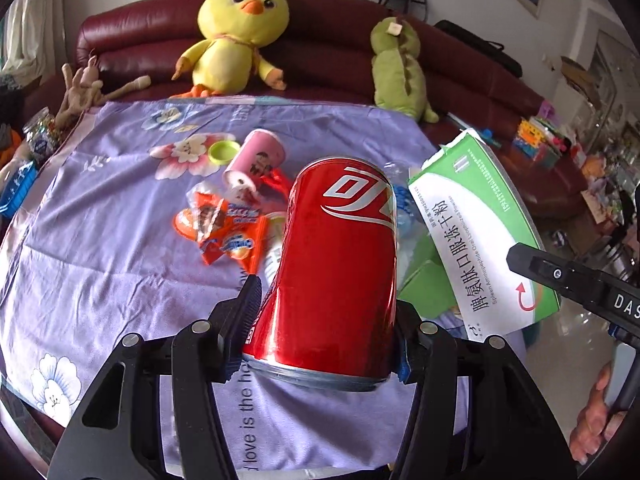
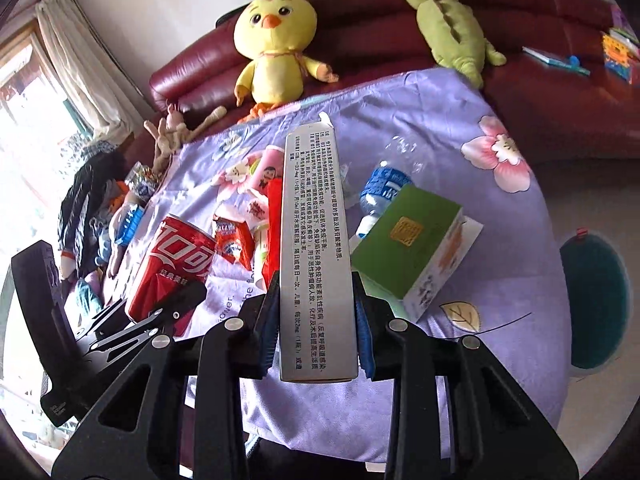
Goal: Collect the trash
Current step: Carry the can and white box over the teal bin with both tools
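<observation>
The left gripper has its jaws clamped on a red aluminium cola can, lifted above the lilac floral cloth. The right gripper pinches a long green-and-white cardboard medicine box above remaining wrappers.

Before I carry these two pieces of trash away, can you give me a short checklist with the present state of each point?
1. Left gripper shut on the red can: ok.
2. Right gripper shut on the white and green box: ok.
3. Can lifted clear of the purple cloth: ok.
4. Box clear of the green tea box beside it: cannot tell.
5. Trash left on the cloth, such as the orange wrapper: not ok.
6. Bin to drop into: cannot tell, none clearly in view.
</observation>
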A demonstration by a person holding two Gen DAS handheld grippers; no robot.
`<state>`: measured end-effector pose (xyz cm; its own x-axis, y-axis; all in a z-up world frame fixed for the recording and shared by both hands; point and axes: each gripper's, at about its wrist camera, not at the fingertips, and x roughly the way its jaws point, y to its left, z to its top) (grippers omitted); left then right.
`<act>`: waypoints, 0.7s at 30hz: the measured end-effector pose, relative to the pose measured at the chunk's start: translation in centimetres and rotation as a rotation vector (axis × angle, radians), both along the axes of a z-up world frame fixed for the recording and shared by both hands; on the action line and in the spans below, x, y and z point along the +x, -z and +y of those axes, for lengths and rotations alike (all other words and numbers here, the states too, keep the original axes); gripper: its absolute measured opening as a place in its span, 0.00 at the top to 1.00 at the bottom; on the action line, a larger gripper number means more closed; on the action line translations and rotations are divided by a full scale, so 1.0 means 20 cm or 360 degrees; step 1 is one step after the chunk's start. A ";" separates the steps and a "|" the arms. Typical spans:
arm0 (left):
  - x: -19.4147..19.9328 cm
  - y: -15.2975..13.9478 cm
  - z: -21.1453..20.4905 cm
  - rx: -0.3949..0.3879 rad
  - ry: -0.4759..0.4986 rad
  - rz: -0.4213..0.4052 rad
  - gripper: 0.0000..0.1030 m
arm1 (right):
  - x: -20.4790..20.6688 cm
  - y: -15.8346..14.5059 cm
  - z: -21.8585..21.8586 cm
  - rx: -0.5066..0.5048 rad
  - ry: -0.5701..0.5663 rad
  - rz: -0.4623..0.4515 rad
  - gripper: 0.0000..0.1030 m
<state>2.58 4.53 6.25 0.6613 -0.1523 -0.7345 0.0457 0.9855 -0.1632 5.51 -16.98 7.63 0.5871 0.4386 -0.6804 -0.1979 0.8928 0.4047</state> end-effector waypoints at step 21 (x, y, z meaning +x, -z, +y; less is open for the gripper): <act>0.36 0.33 -1.58 0.0167 0.0890 0.0288 0.45 | -0.13 0.61 -1.51 -0.0039 0.0991 0.0279 0.70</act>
<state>9.68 -27.09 -0.33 0.3645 -0.3619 -0.8580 0.5428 0.8313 -0.1200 2.82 -47.10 -4.60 0.6058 0.0348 -0.7948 0.4272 0.8286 0.3619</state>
